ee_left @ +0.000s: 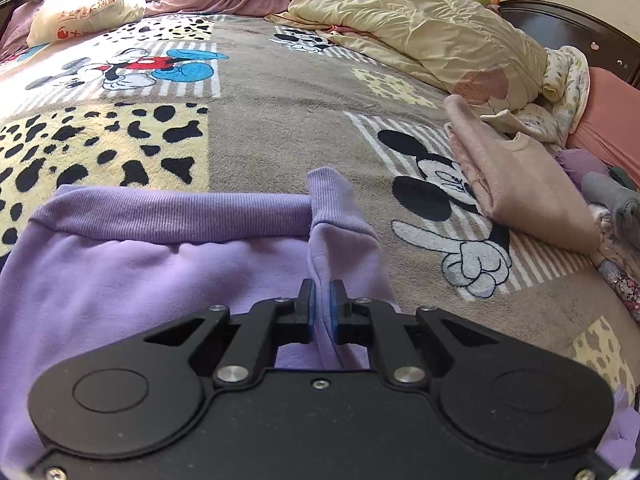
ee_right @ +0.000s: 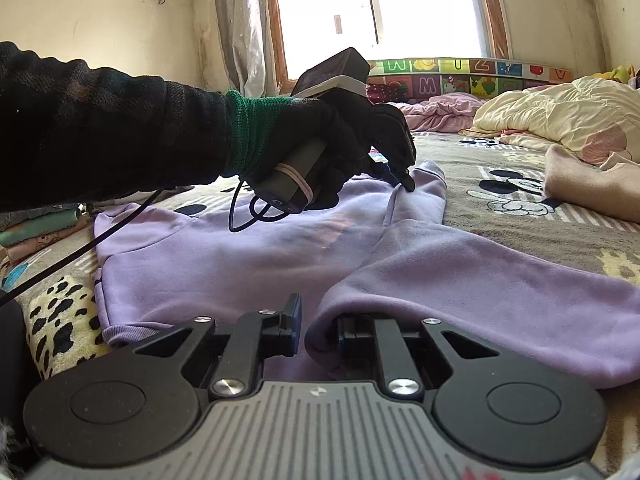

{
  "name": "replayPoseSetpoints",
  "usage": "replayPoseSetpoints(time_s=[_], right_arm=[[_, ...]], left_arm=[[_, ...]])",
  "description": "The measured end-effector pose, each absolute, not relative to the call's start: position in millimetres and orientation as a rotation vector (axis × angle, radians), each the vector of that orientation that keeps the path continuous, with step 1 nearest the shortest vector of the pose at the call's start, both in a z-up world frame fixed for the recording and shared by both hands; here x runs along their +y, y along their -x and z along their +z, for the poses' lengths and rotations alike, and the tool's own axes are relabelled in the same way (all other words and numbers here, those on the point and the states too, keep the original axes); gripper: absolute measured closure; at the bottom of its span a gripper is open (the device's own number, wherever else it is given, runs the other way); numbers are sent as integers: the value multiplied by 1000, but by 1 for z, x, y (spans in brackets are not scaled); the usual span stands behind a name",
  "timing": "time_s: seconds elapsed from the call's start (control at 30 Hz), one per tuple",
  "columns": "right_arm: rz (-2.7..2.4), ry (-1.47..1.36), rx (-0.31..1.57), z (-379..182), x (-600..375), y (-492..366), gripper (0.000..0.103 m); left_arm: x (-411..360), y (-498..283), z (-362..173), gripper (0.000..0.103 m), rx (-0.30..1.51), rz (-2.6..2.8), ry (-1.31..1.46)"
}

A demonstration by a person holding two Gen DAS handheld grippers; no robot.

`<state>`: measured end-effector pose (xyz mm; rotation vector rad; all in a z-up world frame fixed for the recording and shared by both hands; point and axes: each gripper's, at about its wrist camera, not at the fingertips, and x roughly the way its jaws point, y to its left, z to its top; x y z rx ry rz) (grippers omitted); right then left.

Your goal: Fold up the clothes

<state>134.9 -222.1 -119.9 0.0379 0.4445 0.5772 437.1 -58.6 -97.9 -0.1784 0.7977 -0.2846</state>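
Note:
A lilac sweatshirt [ee_left: 120,280] lies flat on the bed, its ribbed hem [ee_left: 172,216] facing away from me. My left gripper [ee_left: 322,304] is shut on a sleeve [ee_left: 340,240] of it, the cuff sticking up beyond the fingers. In the right wrist view a gloved hand [ee_right: 320,136] holds that left gripper [ee_right: 402,180] pinching the far end of the sleeve. The sweatshirt [ee_right: 240,264] spreads toward me there. My right gripper [ee_right: 319,326] stands open at the near fold of the sleeve [ee_right: 480,280]. Cloth bulges between its fingers and drapes over the right one.
A cartoon-print blanket [ee_left: 280,100] covers the bed. A folded pink garment [ee_left: 512,184] and a heap of clothes [ee_left: 612,200] lie to the right, a cream quilt [ee_left: 420,36] behind them. A white bag [ee_left: 92,4] sits far left. A black cable [ee_right: 60,264] trails from the left gripper.

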Motion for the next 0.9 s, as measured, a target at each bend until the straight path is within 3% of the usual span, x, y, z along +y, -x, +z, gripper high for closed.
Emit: replayPoseSetpoints(time_s=[0.37,0.53,0.67,0.9], right_arm=[[603,-19,418,-117,-214,-124,85],[622,-3,484,-125,-206,-127,84],[628,-29,404,-116,-211,-116,85],[634,-2,476,-121,-205,-119,85]], left_arm=[[-38,-420,-94,97,678,-315,256],[-47,-430,-113,97,775,-266,128],[-41,-421,-101,97,706,-269,182],[-42,-413,-104,98,706,-214,146]])
